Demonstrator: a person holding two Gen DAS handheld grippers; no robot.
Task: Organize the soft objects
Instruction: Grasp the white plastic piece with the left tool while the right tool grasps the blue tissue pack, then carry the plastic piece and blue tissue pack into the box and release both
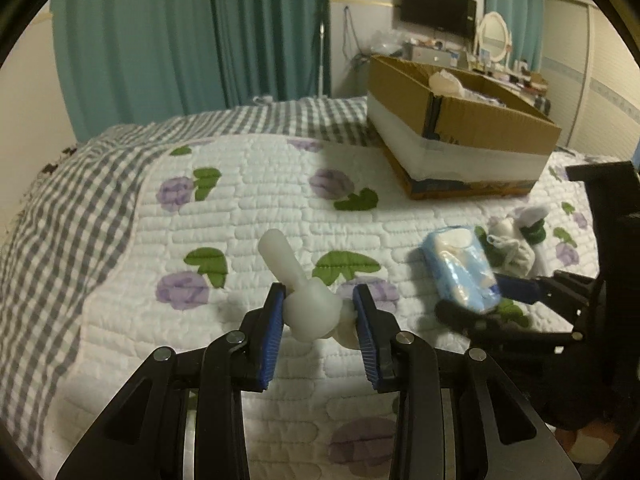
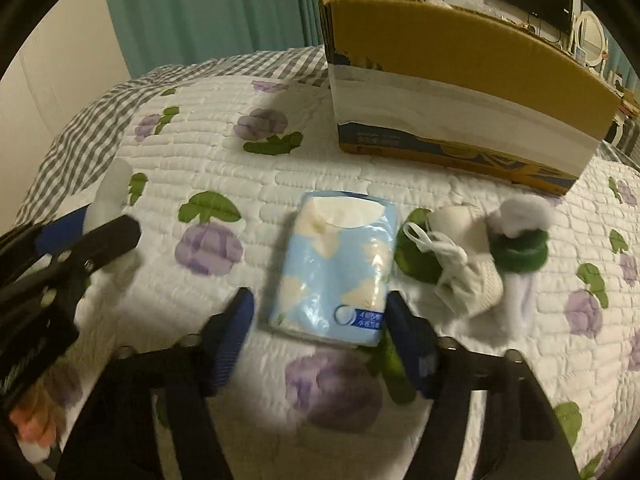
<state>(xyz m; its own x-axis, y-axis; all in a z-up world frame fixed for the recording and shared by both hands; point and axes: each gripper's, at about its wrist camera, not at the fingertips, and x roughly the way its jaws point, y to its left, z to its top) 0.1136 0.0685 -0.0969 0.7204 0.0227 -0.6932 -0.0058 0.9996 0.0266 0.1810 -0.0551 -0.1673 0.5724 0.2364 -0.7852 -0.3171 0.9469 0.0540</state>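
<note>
A white soft bone-shaped toy (image 1: 304,300) lies on the quilted bed between the blue pads of my left gripper (image 1: 319,300); the left pad touches it, with a small gap at the right pad. A light-blue tissue pack (image 2: 338,268) lies on the quilt between the open fingers of my right gripper (image 2: 320,316); it also shows in the left wrist view (image 1: 460,268). A white sock bundle (image 2: 468,276) and a green-and-white soft item (image 2: 520,244) lie just right of the pack.
An open cardboard box (image 1: 464,140) with soft things inside stands on the bed at the back right; it also shows in the right wrist view (image 2: 460,92). A grey checked blanket (image 1: 68,216) covers the bed's left side. Teal curtains (image 1: 180,36) hang behind.
</note>
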